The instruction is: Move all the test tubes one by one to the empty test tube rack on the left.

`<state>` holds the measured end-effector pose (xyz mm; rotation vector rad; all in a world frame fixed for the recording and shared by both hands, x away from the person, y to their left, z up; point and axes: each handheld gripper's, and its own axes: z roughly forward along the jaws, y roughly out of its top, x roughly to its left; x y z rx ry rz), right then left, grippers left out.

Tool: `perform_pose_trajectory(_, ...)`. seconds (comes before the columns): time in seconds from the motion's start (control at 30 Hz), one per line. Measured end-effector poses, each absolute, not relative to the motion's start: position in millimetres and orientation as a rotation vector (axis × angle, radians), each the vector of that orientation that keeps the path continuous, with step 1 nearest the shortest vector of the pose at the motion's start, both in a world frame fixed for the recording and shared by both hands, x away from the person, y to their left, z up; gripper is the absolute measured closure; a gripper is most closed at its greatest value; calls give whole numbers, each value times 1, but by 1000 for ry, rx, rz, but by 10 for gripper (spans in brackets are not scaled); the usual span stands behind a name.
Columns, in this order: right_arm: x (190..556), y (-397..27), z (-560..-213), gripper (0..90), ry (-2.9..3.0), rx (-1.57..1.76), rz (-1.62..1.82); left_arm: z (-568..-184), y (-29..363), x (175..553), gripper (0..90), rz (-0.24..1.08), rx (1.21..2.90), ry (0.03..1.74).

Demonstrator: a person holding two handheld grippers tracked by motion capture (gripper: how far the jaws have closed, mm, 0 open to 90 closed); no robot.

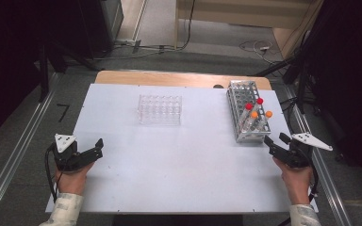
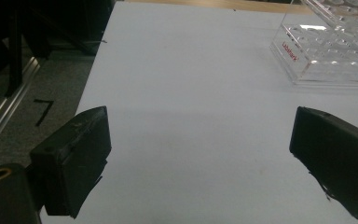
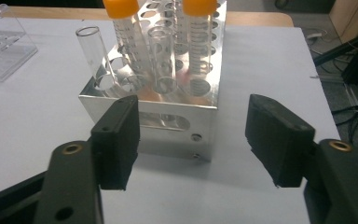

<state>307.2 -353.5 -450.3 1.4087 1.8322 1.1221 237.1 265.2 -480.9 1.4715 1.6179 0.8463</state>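
Black pads of my right gripper point(image 3: 192, 140) stand apart with nothing between them, aimed straight at the near end wall of the metal rack point(image 3: 168, 122), which sits just ahead at the table's right side. Beyond that wall the tubes stand nearly upright, long axes vertical: an uncapped clear tube point(image 3: 93, 51) leaning a little, then orange-capped tubes point(image 3: 125, 28) behind it. So my guess is a reach forward and over the wall. My left gripper point(image 1: 82, 153) hangs wide and empty, well apart, nearer the clear plastic rack point(image 1: 160, 109).
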Motion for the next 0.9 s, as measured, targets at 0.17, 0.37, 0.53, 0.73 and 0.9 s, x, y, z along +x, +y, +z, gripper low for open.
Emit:
perform_pose_trajectory(0.17, 314, -347, -451, 447, 1839, 1385, 1125, -480, 265, 237, 56, 845, 1455, 1618)
perform_pose_trajectory(0.37, 323, -339, -450, 532, 1848, 1371, 1131, -480, 265, 237, 56, 848, 1455, 1618)
perform_pose_trajectory(0.53, 331, -333, -453, 580, 1849, 1355, 1121, -480, 265, 236, 56, 851, 1444, 1621)
perform_pose_trajectory(0.73, 341, -327, -455, 652, 1837, 1350, 1108, -480, 266, 236, 56, 850, 1440, 1623)
perform_pose_trajectory(0.9, 345, -325, -456, 672, 1833, 1345, 1113, -480, 266, 236, 57, 853, 1443, 1622)
